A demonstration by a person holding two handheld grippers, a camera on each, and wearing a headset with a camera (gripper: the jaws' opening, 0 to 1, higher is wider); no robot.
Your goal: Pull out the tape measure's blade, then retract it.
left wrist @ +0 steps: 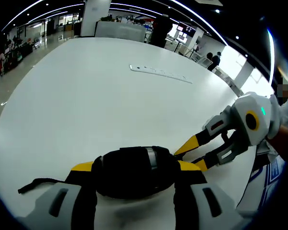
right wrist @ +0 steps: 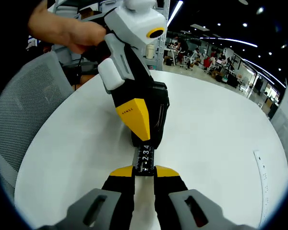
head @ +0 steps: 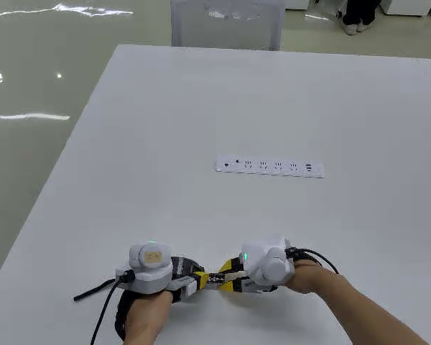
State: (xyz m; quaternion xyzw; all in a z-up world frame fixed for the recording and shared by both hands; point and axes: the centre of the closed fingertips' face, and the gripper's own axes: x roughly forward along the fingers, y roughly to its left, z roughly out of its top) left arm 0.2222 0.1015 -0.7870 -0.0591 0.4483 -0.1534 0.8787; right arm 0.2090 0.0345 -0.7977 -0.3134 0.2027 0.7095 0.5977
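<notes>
The black tape measure (left wrist: 134, 175) sits on the white table between the yellow-tipped jaws of my left gripper (left wrist: 134, 167), which is shut on its body. A short length of blade (right wrist: 145, 155) with printed numbers sticks out of the case (right wrist: 153, 110). My right gripper (right wrist: 145, 171) is shut on the end of that blade. In the head view the left gripper (head: 199, 279) and the right gripper (head: 226, 277) face each other tip to tip near the table's front edge, with the blade (head: 215, 278) between them.
A white power strip (head: 269, 166) lies on the table (head: 201, 115) beyond the grippers. A grey mesh chair (head: 226, 25) stands at the far edge. A black strap (head: 93, 291) trails left from the tape measure. A person's feet (head: 355, 27) show on the floor at the far right.
</notes>
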